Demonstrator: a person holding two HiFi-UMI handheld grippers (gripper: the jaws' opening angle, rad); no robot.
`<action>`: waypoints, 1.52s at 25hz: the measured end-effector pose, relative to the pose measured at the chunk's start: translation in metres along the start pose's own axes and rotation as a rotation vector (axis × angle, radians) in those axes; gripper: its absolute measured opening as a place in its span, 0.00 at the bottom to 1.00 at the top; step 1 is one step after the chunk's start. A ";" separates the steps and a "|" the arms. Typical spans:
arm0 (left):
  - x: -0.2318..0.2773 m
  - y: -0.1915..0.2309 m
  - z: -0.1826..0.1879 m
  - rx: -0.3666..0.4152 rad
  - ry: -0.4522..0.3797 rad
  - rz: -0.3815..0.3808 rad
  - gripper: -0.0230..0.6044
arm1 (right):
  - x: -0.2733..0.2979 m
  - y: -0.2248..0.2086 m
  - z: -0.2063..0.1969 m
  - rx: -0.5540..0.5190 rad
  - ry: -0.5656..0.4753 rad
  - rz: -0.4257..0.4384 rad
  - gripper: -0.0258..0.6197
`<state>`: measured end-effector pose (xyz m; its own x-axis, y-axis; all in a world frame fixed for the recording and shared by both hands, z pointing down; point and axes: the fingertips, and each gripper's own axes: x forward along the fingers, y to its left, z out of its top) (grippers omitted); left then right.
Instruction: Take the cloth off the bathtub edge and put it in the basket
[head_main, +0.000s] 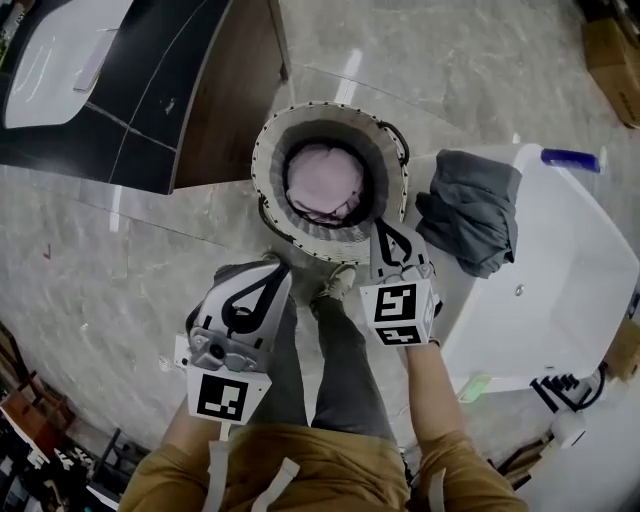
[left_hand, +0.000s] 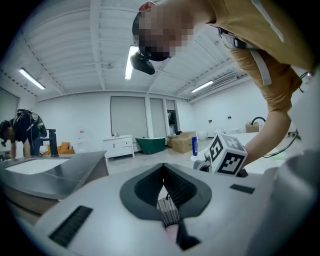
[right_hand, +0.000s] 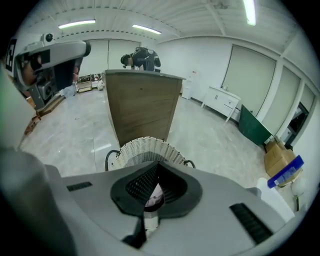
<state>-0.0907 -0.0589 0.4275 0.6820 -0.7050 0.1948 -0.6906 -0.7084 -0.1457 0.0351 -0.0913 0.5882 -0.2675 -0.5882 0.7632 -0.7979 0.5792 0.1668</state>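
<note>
A grey cloth (head_main: 475, 208) lies crumpled over the near edge of the white bathtub (head_main: 572, 272) at the right. A round white wicker basket (head_main: 268, 160) stands on the floor in the middle, with a pink cloth (head_main: 324, 180) inside. My right gripper (head_main: 380, 230) hangs shut and empty by the basket's near right rim, left of the grey cloth. From the right gripper view (right_hand: 158, 164) the basket (right_hand: 145, 149) sits just beyond the jaws. My left gripper (head_main: 277, 270) is shut and empty below the basket; its own view (left_hand: 163, 166) points up across the room.
A dark counter with a white sink (head_main: 150, 80) and a wooden cabinet side (right_hand: 142, 105) stand behind the basket. A blue bottle (head_main: 570, 158) rests on the tub's far rim. My legs and a shoe (head_main: 338, 285) are between the grippers. A cardboard box (head_main: 612, 55) sits far right.
</note>
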 end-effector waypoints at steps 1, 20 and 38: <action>-0.001 0.002 0.008 0.004 -0.006 -0.003 0.05 | -0.009 -0.005 0.010 0.007 -0.014 -0.013 0.05; -0.063 0.046 0.175 0.086 -0.158 0.029 0.05 | -0.232 -0.020 0.192 0.060 -0.333 -0.134 0.05; -0.135 0.050 0.276 0.211 -0.262 0.114 0.05 | -0.384 0.006 0.272 -0.078 -0.574 -0.177 0.05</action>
<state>-0.1511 -0.0090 0.1265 0.6606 -0.7457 -0.0863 -0.7198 -0.5966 -0.3549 -0.0137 -0.0157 0.1260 -0.4006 -0.8774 0.2641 -0.8207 0.4717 0.3225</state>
